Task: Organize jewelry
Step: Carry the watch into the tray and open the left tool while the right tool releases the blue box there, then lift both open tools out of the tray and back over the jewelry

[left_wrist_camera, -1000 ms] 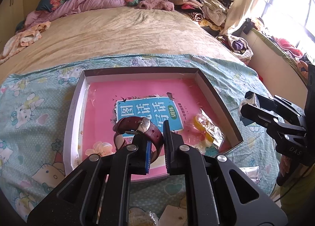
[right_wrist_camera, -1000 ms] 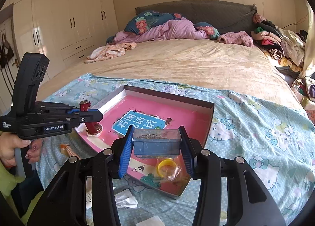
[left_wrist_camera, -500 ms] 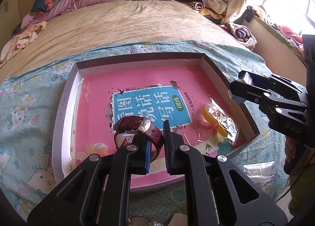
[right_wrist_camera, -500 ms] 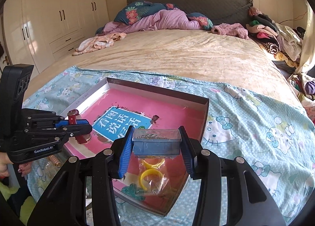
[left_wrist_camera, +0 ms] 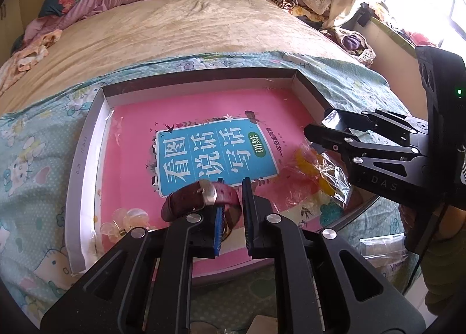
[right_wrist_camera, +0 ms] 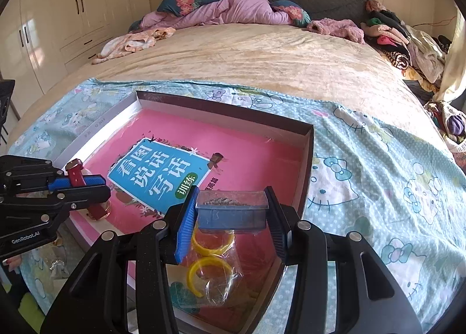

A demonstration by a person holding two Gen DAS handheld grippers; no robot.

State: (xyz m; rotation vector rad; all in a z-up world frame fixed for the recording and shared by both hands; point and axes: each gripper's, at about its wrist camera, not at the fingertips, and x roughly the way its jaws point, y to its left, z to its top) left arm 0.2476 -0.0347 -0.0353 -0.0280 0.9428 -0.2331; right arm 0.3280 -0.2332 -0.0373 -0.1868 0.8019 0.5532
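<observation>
Both hands are working over the tray [left_wrist_camera: 87, 159] on the bed, and this sort is looking partway done. The left gripper [left_wrist_camera: 231, 208] is pinching the red watch [left_wrist_camera: 201, 197] by its strap, jaws nearly pressed together on it, and hanging it low over the near left part of the pink book cover [left_wrist_camera: 204, 118] lining the tray. The right gripper [right_wrist_camera: 230, 217] is clamping a small clear box [right_wrist_camera: 233, 211] with what looks like a chain inside, holding it just above the bag of yellow bangles [right_wrist_camera: 212, 267] at the tray's near right corner. Already lying in the tray: that bag and a pale hair claw [left_wrist_camera: 125, 220] at the left wall. Counting up: one watch, one box, one bag showing two yellow bangles, one hair claw, one tray. Still to go, as I read it, is setting down both carried pieces, and a few small packets [left_wrist_camera: 378, 246] are sitting outside the tray on the sheet, too unclear to count.
</observation>
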